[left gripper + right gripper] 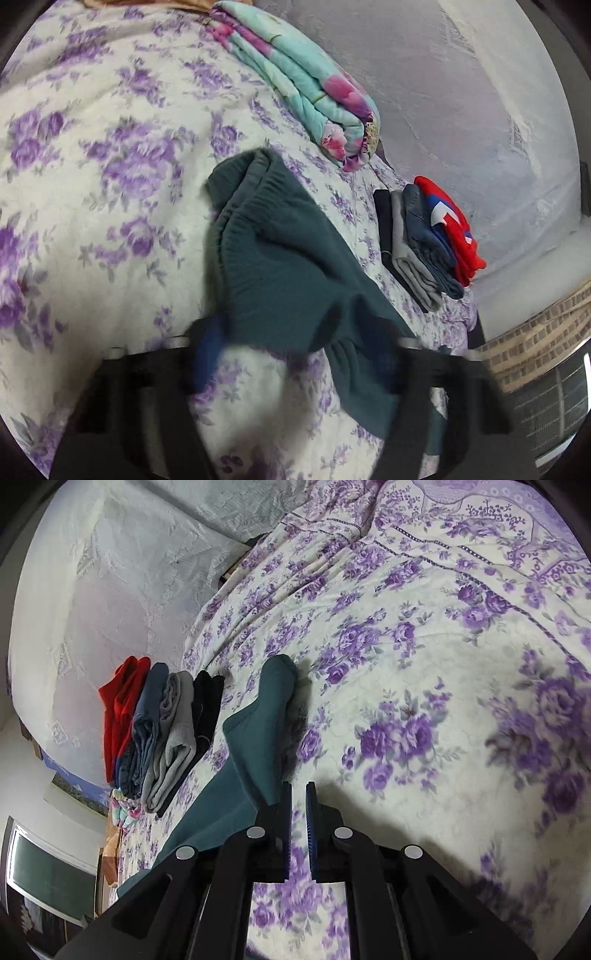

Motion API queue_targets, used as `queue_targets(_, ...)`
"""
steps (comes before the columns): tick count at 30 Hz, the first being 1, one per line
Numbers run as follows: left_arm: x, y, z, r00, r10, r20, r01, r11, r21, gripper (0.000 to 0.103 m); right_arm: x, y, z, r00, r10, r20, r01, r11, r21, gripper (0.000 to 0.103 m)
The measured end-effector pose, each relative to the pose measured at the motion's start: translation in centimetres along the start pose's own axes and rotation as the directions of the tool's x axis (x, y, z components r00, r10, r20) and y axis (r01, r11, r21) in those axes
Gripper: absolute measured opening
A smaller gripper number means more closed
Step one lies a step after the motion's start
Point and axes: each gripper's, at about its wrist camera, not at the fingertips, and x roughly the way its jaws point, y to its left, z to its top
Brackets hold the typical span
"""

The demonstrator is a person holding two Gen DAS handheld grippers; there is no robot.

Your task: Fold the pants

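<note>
Left wrist view: left tongs (295, 354) half spread, blurred, astride teal pants (280, 236) on the bed (110, 147); grip uncertain. Right wrist view: right tongs (298, 801) nearly clenched, empty, pants (258, 738) just left. Mid-fold; next, pinching fabric.

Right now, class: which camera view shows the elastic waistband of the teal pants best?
The left wrist view: the gathered waistband faces it. The right wrist view shows only a leg of the teal pants.
</note>
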Motion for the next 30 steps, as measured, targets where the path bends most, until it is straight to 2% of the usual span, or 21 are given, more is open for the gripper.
queue_targets(1, -0.2, 0.2, -0.2, 1.0, -0.003, -0.006, 0.003, 1.0, -0.011, 0.032, -0.2, 0.2, -0.2, 1.0, 0.0, -0.001, 0.0, 1.0, -0.012, 0.009)
queue_targets(2, -0.2, 0.2, -0.4, 1.0, -0.001, -0.01, 0.001, 1.0, -0.013, 0.025, -0.3, 0.5, -0.6, 1.0, -0.004, -0.002, 0.004, 1.0, -0.03, 0.009)
queue_targets(4, -0.6, 0.0, -0.8, 1.0, 0.003, -0.006, -0.003, 1.0, -0.005, 0.018, -0.4, 1.0, -1.0, 1.0, -0.013, -0.005, 0.013, 0.998, -0.056, 0.009)
queue_targets(9, -2.0, -3.0, 0.2, 0.994, 0.06, 0.095, -0.071, 0.99, 0.122, 0.015, -0.4, 1.5, -1.4, 1.0, -0.028, -0.008, 0.027, 0.996, -0.088, 0.009)
queue_targets(13, -1.2, -6.8, 4.1, 0.985, 0.061, 0.161, -0.095, 0.971, 0.219, 0.015, -0.3, 1.5, -1.4, 0.999, -0.035, -0.005, 0.034, 0.995, -0.094, 0.009)
queue_targets(17, 3.3, -12.5, 10.9, 0.972, 0.077, 0.221, -0.142, 0.945, 0.295, 0.015, 0.2, 1.4, -1.4, 0.998, -0.054, -0.011, 0.052, 0.994, -0.094, 0.009)
queue_targets(19, 6.2, -14.4, 13.3, 0.961, 0.129, 0.244, -0.204, 0.927, 0.314, 0.016, 0.3, 1.4, -1.3, 0.998, -0.058, -0.007, 0.057, 0.994, -0.094, 0.009)
queue_targets(20, 8.2, -14.7, 14.6, 0.948, 0.197, 0.249, -0.268, 0.917, 0.295, 0.017, 0.3, 1.4, -1.3, 0.998, -0.059, -0.003, 0.059, 0.994, -0.093, 0.009)
queue_targets(21, 9.6, -14.5, 15.3, 0.945, 0.235, 0.226, -0.292, 0.919, 0.264, 0.021, 0.2, 1.3, -1.3, 0.998, -0.058, -0.002, 0.057, 0.994, -0.092, 0.009)
queue_targets(23, 11.7, -13.2, 15.6, 0.953, 0.276, 0.127, -0.297, 0.935, 0.193, 0.052, 0.1, 1.2, -1.1, 0.999, -0.049, -0.002, 0.049, 0.995, -0.088, 0.011)
queue_targets(24, 11.5, -12.5, 15.1, 0.957, 0.268, 0.107, -0.284, 0.942, 0.177, 0.057, 0.0, 1.2, -1.1, 0.999, -0.047, 0.0, 0.047, 0.995, -0.088, 0.013)
queue_targets(26, 9.5, -11.2, 13.3, 0.966, 0.228, 0.118, -0.247, 0.952, 0.182, 0.073, -0.1, 1.4, -1.2, 0.999, -0.049, 0.006, 0.049, 0.993, -0.103, 0.022)
queue_targets(28, 6.3, -9.3, 11.4, 0.968, 0.217, 0.129, -0.239, 0.953, 0.186, 0.08, -0.2, 1.9, -1.4, 0.998, -0.059, 0.013, 0.06, 0.99, -0.128, 0.027)
queue_targets(30, 3.5, -7.2, 9.8, 0.976, 0.188, 0.111, -0.203, 0.967, 0.154, 0.082, -0.3, 2.6, -1.6, 0.997, -0.074, 0.027, 0.078, 0.983, -0.165, 0.027)
